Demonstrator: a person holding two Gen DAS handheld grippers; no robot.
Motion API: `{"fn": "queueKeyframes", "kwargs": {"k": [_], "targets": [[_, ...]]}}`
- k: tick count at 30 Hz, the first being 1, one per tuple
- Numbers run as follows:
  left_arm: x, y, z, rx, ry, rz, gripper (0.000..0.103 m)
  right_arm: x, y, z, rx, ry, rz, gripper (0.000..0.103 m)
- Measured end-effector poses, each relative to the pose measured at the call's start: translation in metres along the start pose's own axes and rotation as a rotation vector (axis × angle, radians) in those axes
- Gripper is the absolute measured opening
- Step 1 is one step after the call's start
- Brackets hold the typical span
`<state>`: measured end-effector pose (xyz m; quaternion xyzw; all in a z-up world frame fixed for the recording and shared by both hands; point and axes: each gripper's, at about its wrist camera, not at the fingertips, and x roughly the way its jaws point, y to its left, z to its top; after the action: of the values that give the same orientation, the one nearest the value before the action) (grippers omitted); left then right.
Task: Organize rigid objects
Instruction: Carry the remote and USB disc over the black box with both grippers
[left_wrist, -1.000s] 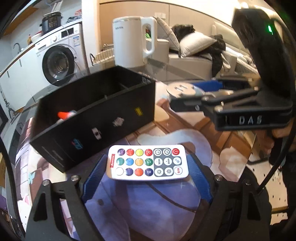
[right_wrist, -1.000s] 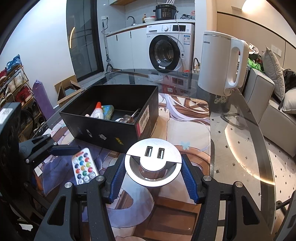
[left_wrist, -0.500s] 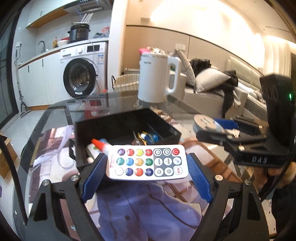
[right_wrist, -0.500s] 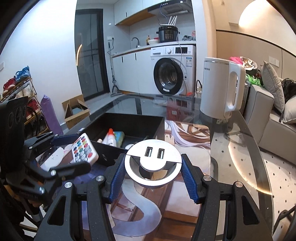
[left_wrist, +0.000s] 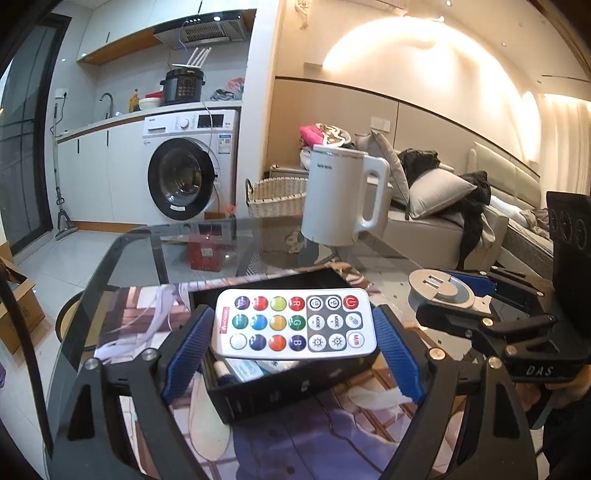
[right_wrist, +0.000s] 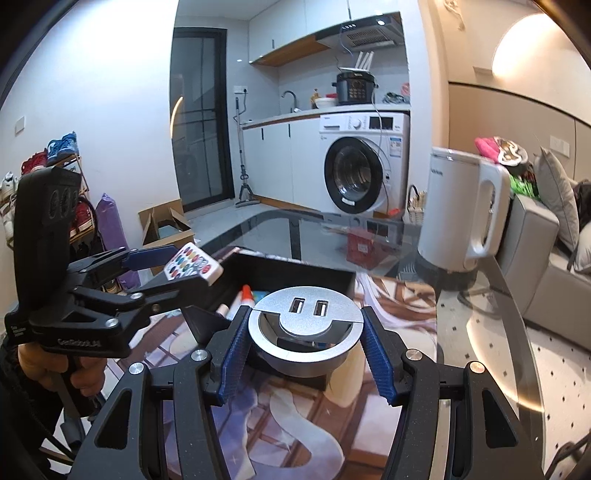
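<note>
Remote control (left_wrist: 294, 322) clamped in left gripper (left_wrist: 291, 343) above black box (left_wrist: 295, 387); right gripper (right_wrist: 304, 341) grips round silver USB socket (right_wrist: 304, 319) beside it.

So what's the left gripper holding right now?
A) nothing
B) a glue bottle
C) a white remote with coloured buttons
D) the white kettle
C: the remote sits clamped between the left gripper's blue pads, above the black box.
</note>
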<state>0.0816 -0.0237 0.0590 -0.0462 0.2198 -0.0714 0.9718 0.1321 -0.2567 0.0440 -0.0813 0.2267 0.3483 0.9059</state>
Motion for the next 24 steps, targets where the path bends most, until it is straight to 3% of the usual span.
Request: {"fn": "queueKeyframes", "kwargs": {"k": [13, 24], "targets": [[0.004, 0.007, 0.018, -0.001, -0.044, 0.059, 0.086, 0.003, 0.009, 0.025, -0.04, -0.025, 0.009, 0.059], [0.03, 0.019, 0.021, -0.012, -0.044, 0.099, 0.086, 0.021, 0.003, 0.032, -0.048, -0.054, 0.03, 0.059]]}}
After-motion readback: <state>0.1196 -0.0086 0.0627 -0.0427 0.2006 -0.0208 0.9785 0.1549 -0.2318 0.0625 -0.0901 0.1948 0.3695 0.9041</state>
